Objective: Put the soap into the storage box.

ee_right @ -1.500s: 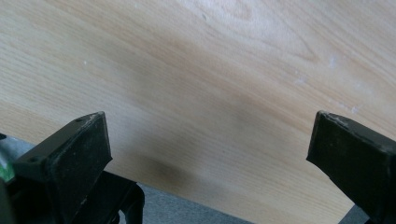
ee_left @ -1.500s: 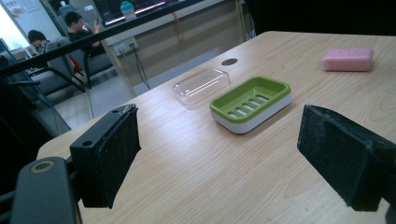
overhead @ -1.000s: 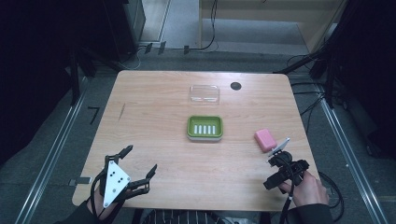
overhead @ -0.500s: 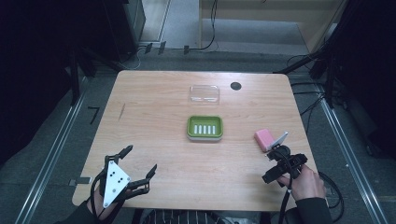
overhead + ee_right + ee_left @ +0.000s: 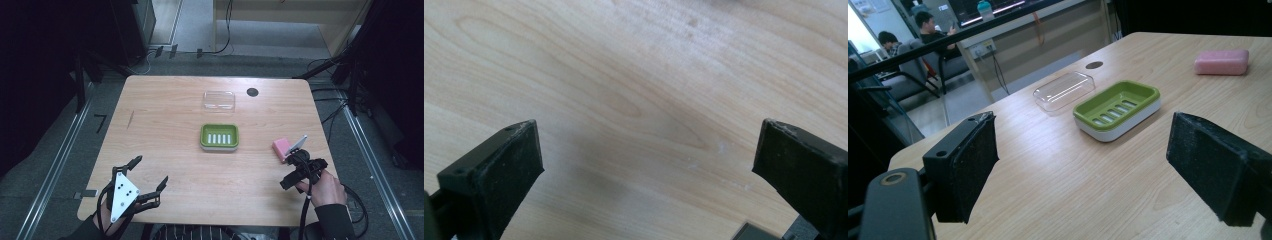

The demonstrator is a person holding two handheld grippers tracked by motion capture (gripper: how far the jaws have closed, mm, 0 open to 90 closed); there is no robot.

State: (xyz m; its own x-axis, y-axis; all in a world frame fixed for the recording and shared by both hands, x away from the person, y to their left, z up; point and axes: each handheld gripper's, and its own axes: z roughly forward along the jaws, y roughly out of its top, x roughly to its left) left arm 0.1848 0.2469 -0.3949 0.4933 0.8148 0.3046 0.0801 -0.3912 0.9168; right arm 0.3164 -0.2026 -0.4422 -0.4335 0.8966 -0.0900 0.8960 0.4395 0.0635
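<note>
The pink soap bar (image 5: 281, 147) is sitting on the wooden table (image 5: 170, 115) near its right edge, just beside the right gripper (image 5: 295, 162), which is hanging close over it with its jaws spread wide and empty; in the right gripper view they are framing bare wood. The left gripper (image 5: 150, 182) is resting at the near left corner, also wide apart and gripping nothing, well apart from everything.

The bar is looking like a small rounded block, probably light, firm, with a smooth and likely slippery skin. Best hold is judged to be across its two long flat sides, pads square on the middle, since rounded corners are likely squirting out under a pinch.

The green soap dish (image 5: 219, 136) is lying mid-table, open, slotted floor showing, to the left of the bar with clear wood between them. The clear lid (image 5: 219, 100) is lying farther back, apart from the dish; thin plastic, probably flimsy. A dark round hole (image 5: 252, 92) is showing just beside the lid.

Nothing is standing between bar and dish. The gripper's own cable (image 5: 305, 205) is trailing back toward the person's hand (image 5: 327, 187), not in the way.
</note>
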